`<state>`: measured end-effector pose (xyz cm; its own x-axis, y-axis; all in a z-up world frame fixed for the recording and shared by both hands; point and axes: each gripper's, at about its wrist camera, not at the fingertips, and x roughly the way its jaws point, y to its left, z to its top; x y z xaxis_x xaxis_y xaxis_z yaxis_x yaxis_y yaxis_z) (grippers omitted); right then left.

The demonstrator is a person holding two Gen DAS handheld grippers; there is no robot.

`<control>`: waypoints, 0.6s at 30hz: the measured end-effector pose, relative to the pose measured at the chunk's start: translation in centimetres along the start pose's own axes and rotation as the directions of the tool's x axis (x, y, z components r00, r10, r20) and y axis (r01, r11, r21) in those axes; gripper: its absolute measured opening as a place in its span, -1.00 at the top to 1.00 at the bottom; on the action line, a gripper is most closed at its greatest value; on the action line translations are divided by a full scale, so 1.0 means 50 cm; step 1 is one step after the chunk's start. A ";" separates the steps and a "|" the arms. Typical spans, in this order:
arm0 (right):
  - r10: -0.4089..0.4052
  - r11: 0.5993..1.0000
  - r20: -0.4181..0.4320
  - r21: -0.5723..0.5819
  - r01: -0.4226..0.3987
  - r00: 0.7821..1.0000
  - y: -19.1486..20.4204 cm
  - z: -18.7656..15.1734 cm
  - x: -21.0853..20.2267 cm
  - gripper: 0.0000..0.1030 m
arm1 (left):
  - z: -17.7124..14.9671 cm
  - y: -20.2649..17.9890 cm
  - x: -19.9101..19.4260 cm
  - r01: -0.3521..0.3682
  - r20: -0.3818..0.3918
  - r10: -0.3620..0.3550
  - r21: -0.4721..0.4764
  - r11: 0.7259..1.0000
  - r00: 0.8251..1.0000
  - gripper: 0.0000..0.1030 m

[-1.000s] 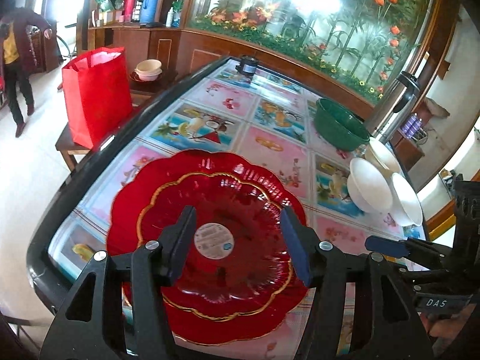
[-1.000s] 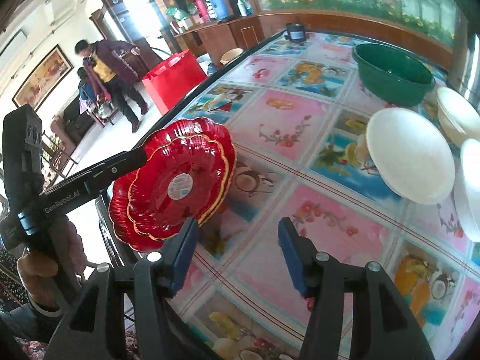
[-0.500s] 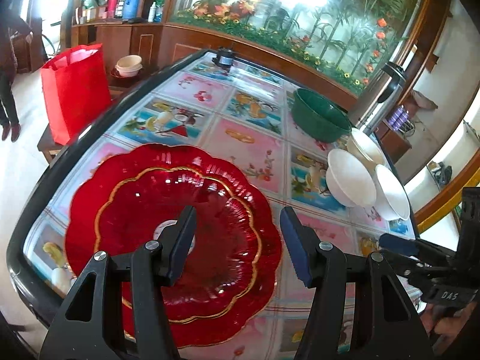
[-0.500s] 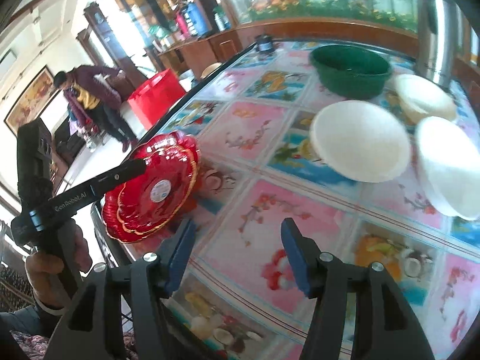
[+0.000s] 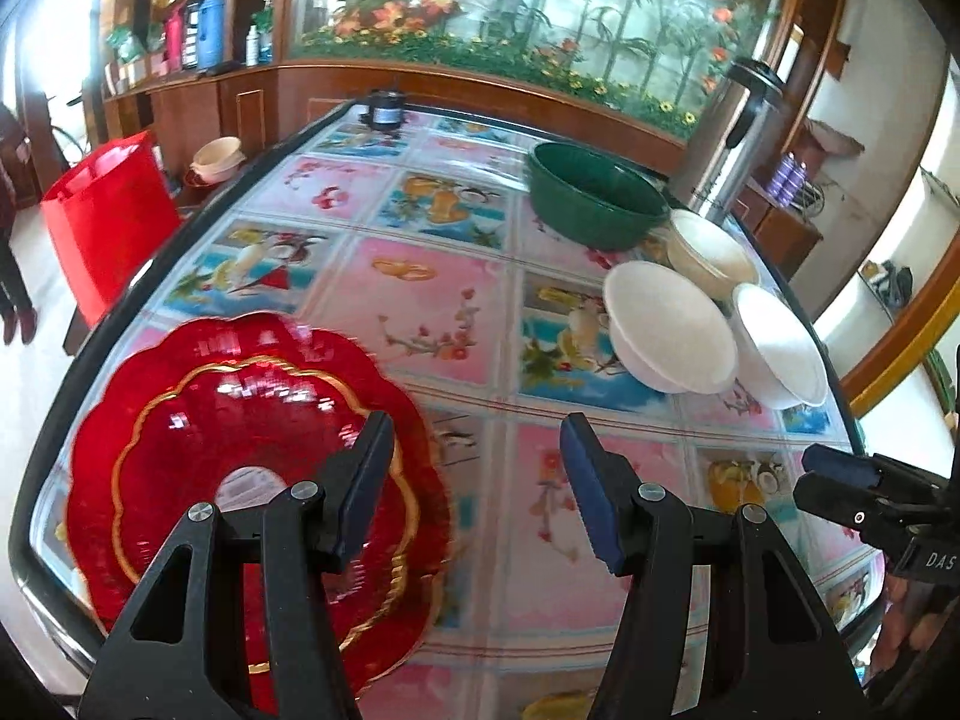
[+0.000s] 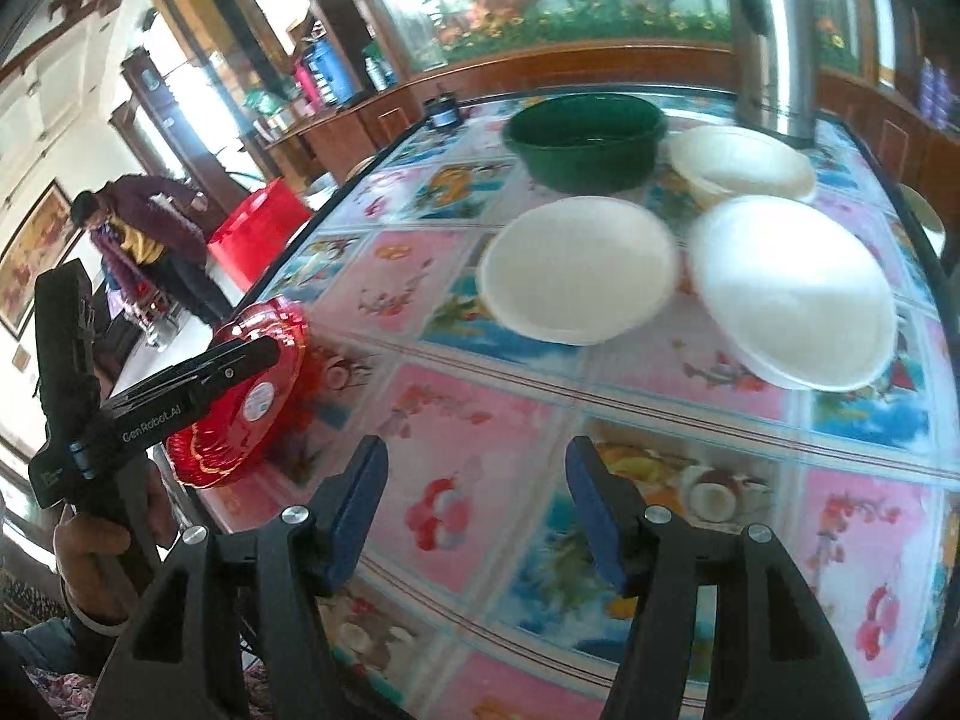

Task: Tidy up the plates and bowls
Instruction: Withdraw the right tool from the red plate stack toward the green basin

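Stacked red scalloped plates (image 5: 240, 456) with gold rims lie at the table's near left corner; they also show in the right wrist view (image 6: 252, 408). My left gripper (image 5: 474, 480) is open and empty, just right of the plates. My right gripper (image 6: 471, 504) is open and empty above the tablecloth, facing three white bowls (image 6: 579, 270) (image 6: 792, 294) (image 6: 741, 168). The bowls show at the right in the left wrist view (image 5: 669, 327). A green bowl (image 5: 594, 195) (image 6: 585, 138) stands behind them.
A steel thermos (image 6: 774, 42) stands at the table's far right edge. A small dark jar (image 5: 384, 111) sits at the far end. A red bag (image 5: 108, 222) and a stool with bowls stand left of the table. A person (image 6: 144, 234) stands further left.
My left gripper has swung right, off the red plates, which now lie to its left. My right gripper has moved forward and right toward the white bowls.
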<state>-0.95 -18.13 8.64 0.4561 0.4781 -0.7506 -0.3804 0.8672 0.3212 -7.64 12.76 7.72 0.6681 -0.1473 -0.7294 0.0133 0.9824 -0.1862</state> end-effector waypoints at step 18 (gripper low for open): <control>-0.048 0.996 0.028 0.075 0.046 0.998 -0.109 0.015 -0.042 -0.23 | 0.054 -0.105 0.091 0.019 -0.054 -0.015 0.072 0.997 0.998 -0.13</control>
<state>0.75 -23.79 8.89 0.4960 0.4392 -0.7491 -0.2977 0.8964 0.3284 -2.64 7.22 7.15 0.6264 -0.1684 -0.7611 0.0800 0.9851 -0.1522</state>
